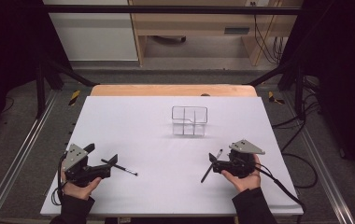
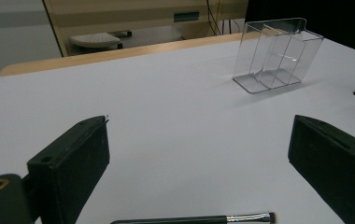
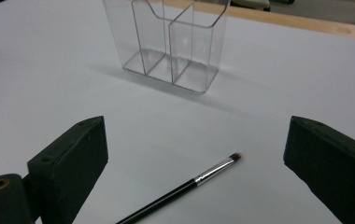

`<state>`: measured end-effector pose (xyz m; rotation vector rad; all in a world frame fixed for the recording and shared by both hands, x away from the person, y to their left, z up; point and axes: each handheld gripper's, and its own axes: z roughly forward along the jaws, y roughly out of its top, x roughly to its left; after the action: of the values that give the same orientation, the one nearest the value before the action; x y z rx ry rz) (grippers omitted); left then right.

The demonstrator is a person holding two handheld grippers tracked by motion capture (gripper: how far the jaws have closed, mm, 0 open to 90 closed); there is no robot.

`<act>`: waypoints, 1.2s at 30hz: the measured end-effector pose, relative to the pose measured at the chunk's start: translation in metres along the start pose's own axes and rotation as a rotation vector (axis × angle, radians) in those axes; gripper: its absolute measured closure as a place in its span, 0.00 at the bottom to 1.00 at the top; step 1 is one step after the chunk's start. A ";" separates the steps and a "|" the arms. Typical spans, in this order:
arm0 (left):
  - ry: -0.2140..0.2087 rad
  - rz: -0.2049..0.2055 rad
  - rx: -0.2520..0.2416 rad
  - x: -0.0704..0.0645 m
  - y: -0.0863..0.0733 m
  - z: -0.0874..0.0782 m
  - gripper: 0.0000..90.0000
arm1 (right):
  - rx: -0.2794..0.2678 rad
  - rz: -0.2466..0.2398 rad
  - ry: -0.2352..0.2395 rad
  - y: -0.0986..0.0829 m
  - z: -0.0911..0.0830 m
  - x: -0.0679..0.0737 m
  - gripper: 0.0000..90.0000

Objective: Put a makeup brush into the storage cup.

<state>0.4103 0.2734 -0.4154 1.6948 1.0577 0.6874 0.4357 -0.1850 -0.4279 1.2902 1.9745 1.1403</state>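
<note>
A clear plastic organizer (image 1: pixel 189 121) with compartments stands upright past the middle of the white table. A black makeup brush (image 1: pixel 119 167) lies flat at the near left, by the jaws of my left gripper (image 1: pixel 102 155), which stands open. A second black brush (image 1: pixel 211 166) lies at the near right, and my right gripper (image 1: pixel 213 163) is open around it. In the left gripper view the brush (image 2: pixel 203 218) lies crosswise low between the jaws, with the organizer (image 2: pixel 276 56) far off to the right. In the right gripper view the brush (image 3: pixel 185 186) points toward the organizer (image 3: pixel 175 42).
The white table sheet (image 1: pixel 133 126) ends at a wooden strip (image 1: pixel 173 90) on the far side. Metal rails (image 1: pixel 21 154) run along both sides of the table. Cables (image 1: pixel 301 168) trail off to the right. A wooden desk (image 1: pixel 199 23) stands beyond the table.
</note>
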 end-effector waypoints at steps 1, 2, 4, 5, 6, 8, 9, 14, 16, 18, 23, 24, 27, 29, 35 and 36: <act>0.000 0.001 0.001 0.000 0.000 0.000 0.05 | 0.006 -0.001 -0.002 -0.001 0.002 0.001 0.08; 0.000 0.002 0.001 0.000 0.000 0.000 0.05 | 0.015 0.002 -0.004 -0.002 0.003 0.001 0.08; -0.001 0.000 0.002 -0.001 0.000 0.000 0.05 | 0.029 0.003 -0.007 -0.003 0.006 0.002 0.08; 0.000 0.003 0.004 -0.001 -0.001 0.000 0.05 | 0.039 0.002 -0.009 -0.004 0.008 0.003 0.09; 0.000 0.004 0.005 -0.001 -0.001 0.001 0.05 | 0.047 0.000 -0.011 -0.006 0.010 0.003 0.09; 0.000 0.005 0.009 -0.001 -0.001 0.001 0.05 | 0.068 -0.002 -0.016 -0.008 0.014 0.004 0.09; 0.000 0.005 0.009 -0.002 -0.001 0.001 0.05 | 0.077 -0.003 -0.018 -0.009 0.016 0.005 0.10; -0.002 0.006 0.011 -0.003 -0.001 0.002 0.05 | 0.132 -0.012 -0.025 -0.017 0.026 0.007 0.12; -0.004 0.005 0.015 -0.003 -0.002 0.003 0.05 | 0.150 -0.018 -0.030 -0.019 0.030 0.008 0.13; -0.004 0.006 0.018 -0.003 -0.002 0.003 0.05 | 0.168 -0.017 -0.035 -0.021 0.033 0.009 0.14; -0.005 0.009 0.020 -0.004 -0.002 0.003 0.05 | 0.203 -0.028 -0.037 -0.027 0.040 0.011 0.18; -0.006 0.010 0.021 -0.004 -0.002 0.004 0.05 | 0.210 -0.025 -0.034 -0.028 0.041 0.012 0.19; -0.007 0.008 0.023 -0.004 -0.003 0.004 0.05 | 0.226 -0.031 -0.043 -0.029 0.044 0.012 0.21; -0.009 0.008 0.027 -0.004 -0.003 0.005 0.05 | 0.233 -0.033 -0.046 -0.030 0.045 0.012 0.23; -0.009 0.014 0.035 -0.005 -0.003 0.005 0.05 | 0.254 -0.032 -0.048 -0.032 0.046 0.013 0.31; -0.009 0.015 0.036 -0.005 -0.003 0.006 0.05 | 0.256 -0.035 -0.048 -0.032 0.047 0.013 0.32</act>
<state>0.4113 0.2668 -0.4204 1.7370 1.0577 0.6736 0.4511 -0.1622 -0.4791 1.3887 2.1512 0.8525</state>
